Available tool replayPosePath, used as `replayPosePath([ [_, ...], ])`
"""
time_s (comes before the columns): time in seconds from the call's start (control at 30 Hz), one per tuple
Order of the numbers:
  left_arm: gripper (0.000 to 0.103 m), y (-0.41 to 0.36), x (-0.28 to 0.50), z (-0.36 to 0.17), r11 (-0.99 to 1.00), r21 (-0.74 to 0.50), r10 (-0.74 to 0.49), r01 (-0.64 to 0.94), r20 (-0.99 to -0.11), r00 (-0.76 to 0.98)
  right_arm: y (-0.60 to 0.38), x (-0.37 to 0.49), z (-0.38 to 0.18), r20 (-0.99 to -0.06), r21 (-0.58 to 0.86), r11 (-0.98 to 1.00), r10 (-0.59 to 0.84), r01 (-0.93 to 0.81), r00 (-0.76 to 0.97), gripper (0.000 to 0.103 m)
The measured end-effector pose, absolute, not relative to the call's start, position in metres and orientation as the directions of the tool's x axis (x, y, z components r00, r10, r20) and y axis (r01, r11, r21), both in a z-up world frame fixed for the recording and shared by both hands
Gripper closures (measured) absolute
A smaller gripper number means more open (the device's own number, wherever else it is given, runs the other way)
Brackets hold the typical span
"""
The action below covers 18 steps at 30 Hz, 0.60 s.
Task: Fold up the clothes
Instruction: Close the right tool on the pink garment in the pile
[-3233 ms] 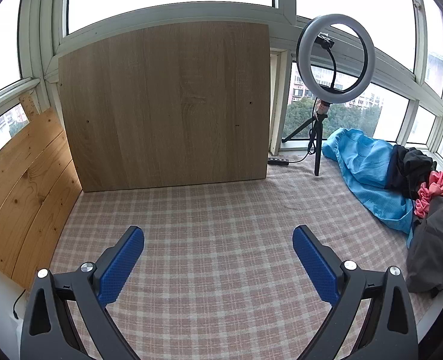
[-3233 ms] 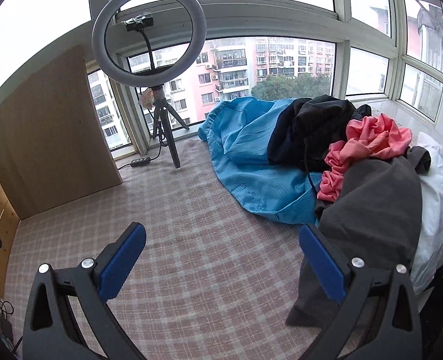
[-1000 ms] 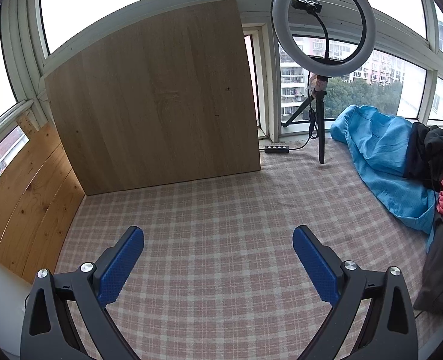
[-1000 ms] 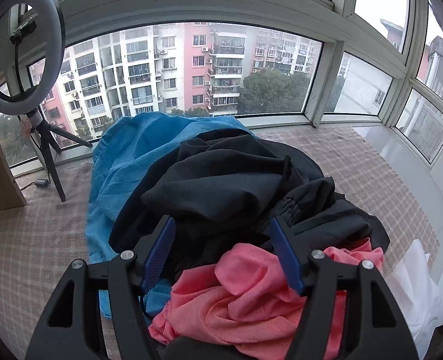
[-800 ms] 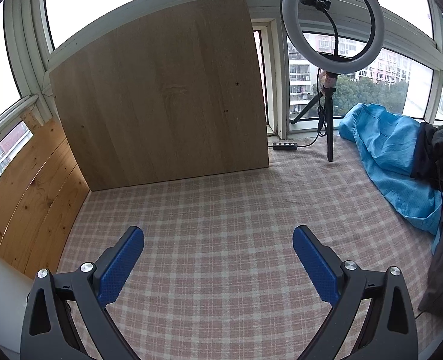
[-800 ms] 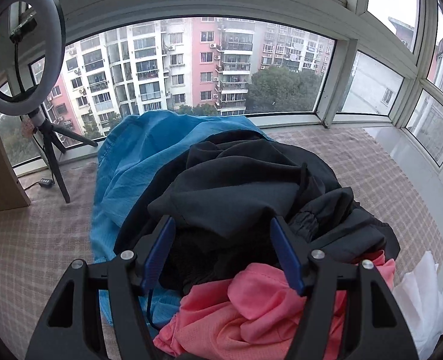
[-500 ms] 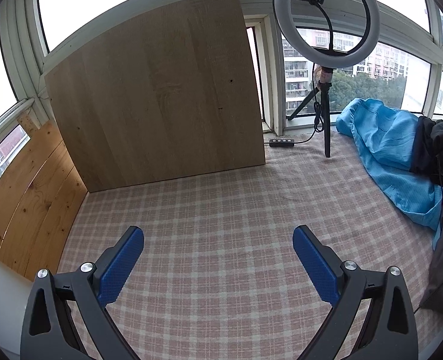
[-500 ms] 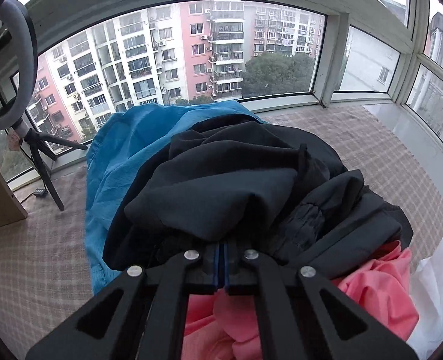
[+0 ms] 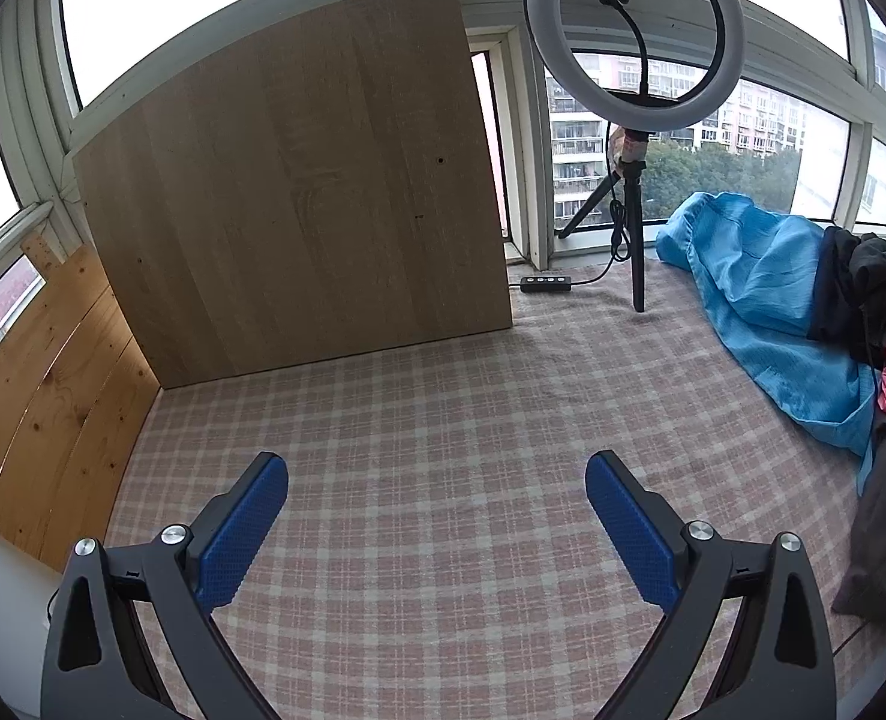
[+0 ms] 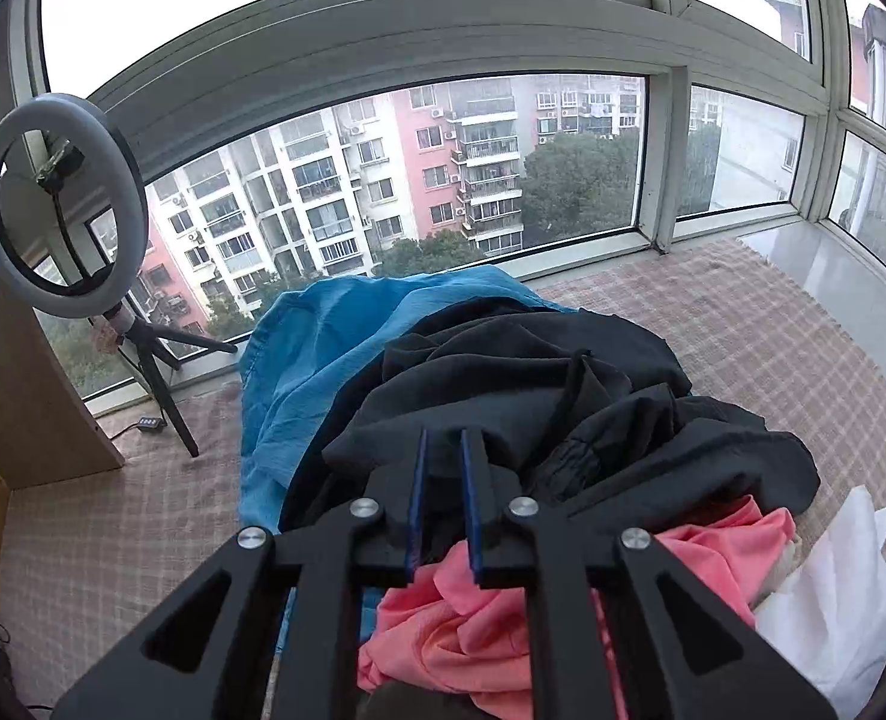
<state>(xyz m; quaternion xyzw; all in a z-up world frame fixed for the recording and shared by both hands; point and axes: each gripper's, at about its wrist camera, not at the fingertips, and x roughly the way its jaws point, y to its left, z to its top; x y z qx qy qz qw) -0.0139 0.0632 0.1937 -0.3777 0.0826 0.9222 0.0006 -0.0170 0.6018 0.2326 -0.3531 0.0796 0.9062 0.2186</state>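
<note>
Hovering over the checked cloth [image 9: 443, 420], the left gripper [image 9: 437, 480] has its blue fingers wide apart with nothing between them; a wooden board [image 9: 299, 180] leans at the far left, a ring light [image 9: 634, 30] stands on its tripod far right of it, and the clothes pile lies at the right edge, led by a blue garment [image 9: 766, 312]. Seen from the right wrist, the right gripper [image 10: 443, 450] has its fingers nearly together, a narrow gap left, at the near edge of a black garment [image 10: 532, 396], with a pink garment [image 10: 472, 618] just below and white cloth [image 10: 832, 600] at the near right.
</note>
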Motion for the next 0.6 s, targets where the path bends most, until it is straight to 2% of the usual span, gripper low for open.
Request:
replayPosePath([
  [0.03, 0.003, 0.064, -0.014, 0.193, -0.986, 0.151, -0.058, -0.068, -0.698, -0.714, 0.591, -0.022, 0.231, -0.682, -0.037, -0.904, 0.335, -0.426, -0.65, 0.045],
  [0.1, 0.003, 0.065, -0.012, 0.194, -0.984, 0.16, -0.056, -0.078, -0.696, -0.716, 0.572, -0.033, 0.228, -0.682, -0.12, -0.912, 0.362, -0.391, -0.636, 0.025],
  [0.2, 0.003, 0.063, -0.009, 0.193, -0.981, 0.179, -0.069, -0.078, -0.688, -0.722, 0.556, -0.067, 0.205, -0.666, -0.302, -0.874, 0.479, -0.381, -0.572, 0.024],
  [0.3, 0.003, 0.056, -0.01, 0.189, -0.982, 0.176, -0.081, -0.061, -0.697, -0.712, 0.573, -0.094, 0.173, -0.715, -0.365, -0.854, 0.512, -0.37, -0.477, 0.024],
  [0.37, 0.003, 0.05, -0.013, 0.185, -0.985, 0.165, -0.087, -0.046, -0.712, -0.697, 0.59, -0.106, 0.155, -0.745, -0.364, -0.852, 0.509, -0.377, -0.432, 0.024],
  [0.47, 0.003, 0.044, -0.014, 0.182, -0.987, 0.156, -0.093, -0.03, -0.72, -0.688, 0.612, -0.11, 0.148, -0.772, -0.273, -0.87, 0.453, -0.411, -0.445, 0.027],
  [0.53, 0.003, 0.042, -0.015, 0.182, -0.987, 0.159, -0.1, -0.022, -0.719, -0.687, 0.619, -0.108, 0.153, -0.776, -0.227, -0.877, 0.426, -0.424, -0.466, 0.032],
  [0.6, 0.003, 0.041, -0.017, 0.181, -0.987, 0.158, -0.104, -0.017, -0.719, -0.687, 0.618, -0.101, 0.163, -0.767, -0.207, -0.882, 0.415, -0.424, -0.49, 0.032],
])
